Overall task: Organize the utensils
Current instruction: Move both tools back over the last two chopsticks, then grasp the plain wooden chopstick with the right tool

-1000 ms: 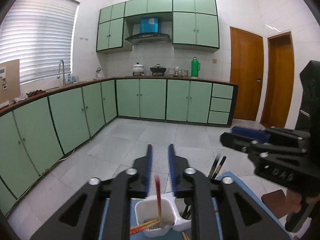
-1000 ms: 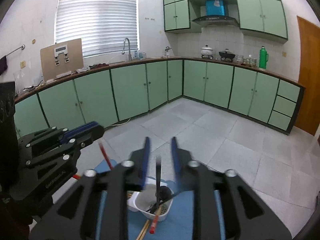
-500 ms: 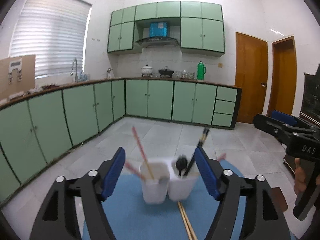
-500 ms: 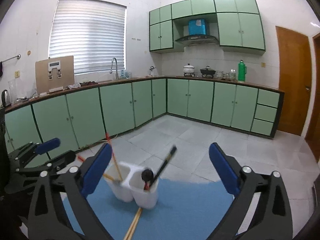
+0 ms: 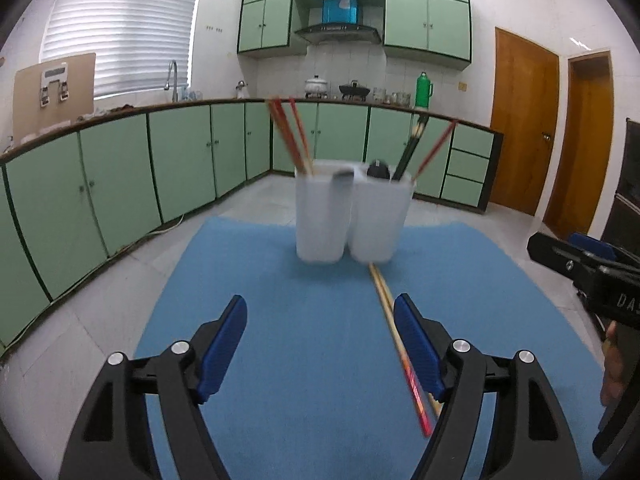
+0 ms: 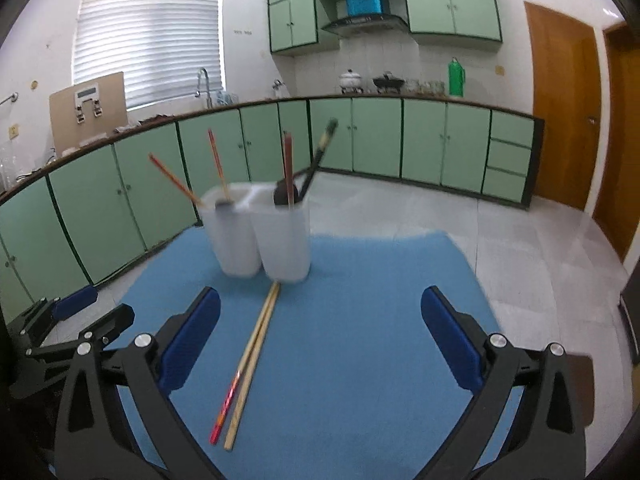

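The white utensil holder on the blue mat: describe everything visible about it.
The white utensil holder is a translucent, plastic-looking container with two joined compartments side by side, standing upright near the far edge of the blue mat. Red-tipped chopsticks lean out of the left compartment; the right one holds dark utensils, with a rounded dark end showing at the rim. A loose pair of chopsticks lies on the mat, its far end at the holder's base. Neither gripper touches the holder.
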Demonstrator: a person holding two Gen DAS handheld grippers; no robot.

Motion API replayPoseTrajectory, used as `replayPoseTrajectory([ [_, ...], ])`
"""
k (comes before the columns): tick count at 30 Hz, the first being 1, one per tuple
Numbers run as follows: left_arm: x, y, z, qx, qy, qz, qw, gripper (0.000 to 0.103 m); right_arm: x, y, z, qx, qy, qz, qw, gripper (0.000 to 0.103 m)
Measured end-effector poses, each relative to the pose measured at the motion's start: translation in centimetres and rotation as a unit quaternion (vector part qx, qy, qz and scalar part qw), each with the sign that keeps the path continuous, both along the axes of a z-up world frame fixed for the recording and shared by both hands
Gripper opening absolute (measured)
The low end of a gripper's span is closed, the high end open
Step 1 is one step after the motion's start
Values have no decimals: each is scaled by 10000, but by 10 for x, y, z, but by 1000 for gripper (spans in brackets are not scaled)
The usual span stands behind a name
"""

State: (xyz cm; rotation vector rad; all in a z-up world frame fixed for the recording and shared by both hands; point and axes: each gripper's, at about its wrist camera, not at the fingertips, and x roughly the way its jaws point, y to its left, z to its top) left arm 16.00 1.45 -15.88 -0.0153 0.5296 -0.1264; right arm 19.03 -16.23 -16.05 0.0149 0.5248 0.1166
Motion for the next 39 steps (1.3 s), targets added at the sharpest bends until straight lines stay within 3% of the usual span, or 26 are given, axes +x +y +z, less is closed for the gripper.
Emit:
replayPoseTrajectory([
  [10,-15,-2,-34,105,368,76,9992,74,-12,18,-50,6,616,-17,9981,97],
  [22,-16,12,-38,190,699,252,9971,75,-24,43,-80,-208,1166,278,9926,96],
  [33,-16,32,-42,132,907,460,9947,75,-23,54,-96,-338,1745,454,9830,66],
  [39,-14,27,-45,253,936,391,9945,75,-25,58,-97,-482,1785,490,9815,53],
])
